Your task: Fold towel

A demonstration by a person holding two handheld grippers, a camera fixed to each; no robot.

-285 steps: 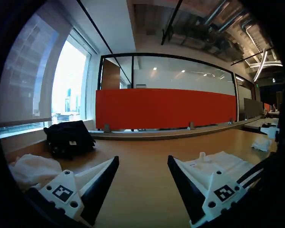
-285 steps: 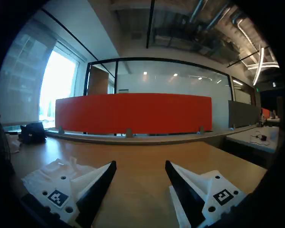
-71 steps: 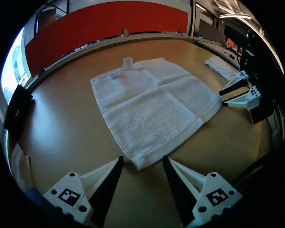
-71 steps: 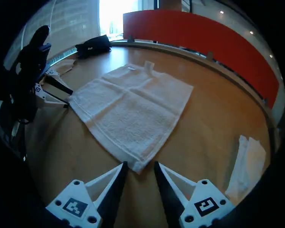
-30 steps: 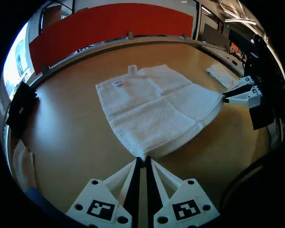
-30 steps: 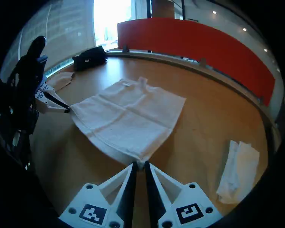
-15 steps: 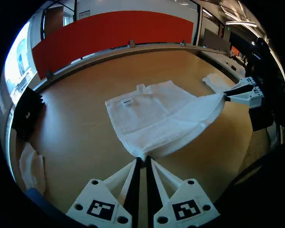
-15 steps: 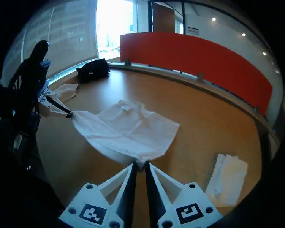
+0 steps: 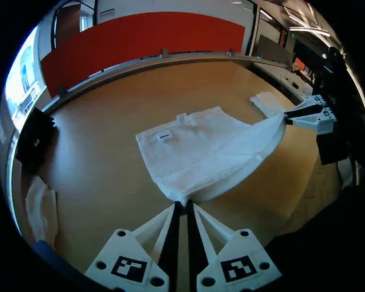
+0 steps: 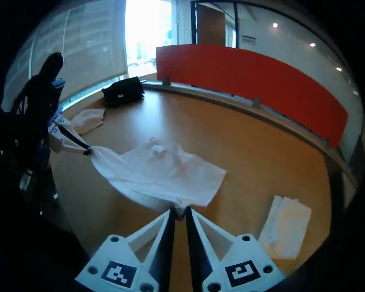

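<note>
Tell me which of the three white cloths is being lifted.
The spread towel in the middle: left gripper and right gripper each pinch a near corner, holding that edge up. The folded cloth and the window-side cloth lie untouched.

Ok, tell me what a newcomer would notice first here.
The white towel stands out: its near edge hangs above the table, one corner pinched in the left gripper, the other in the right gripper. Behind it a long red screen lines the table's far edge.

Towel point(image 9: 202, 146) on table point(image 9: 109, 121); bag point(image 9: 34, 138) left; folded cloth point(image 9: 267, 102) right.
</note>
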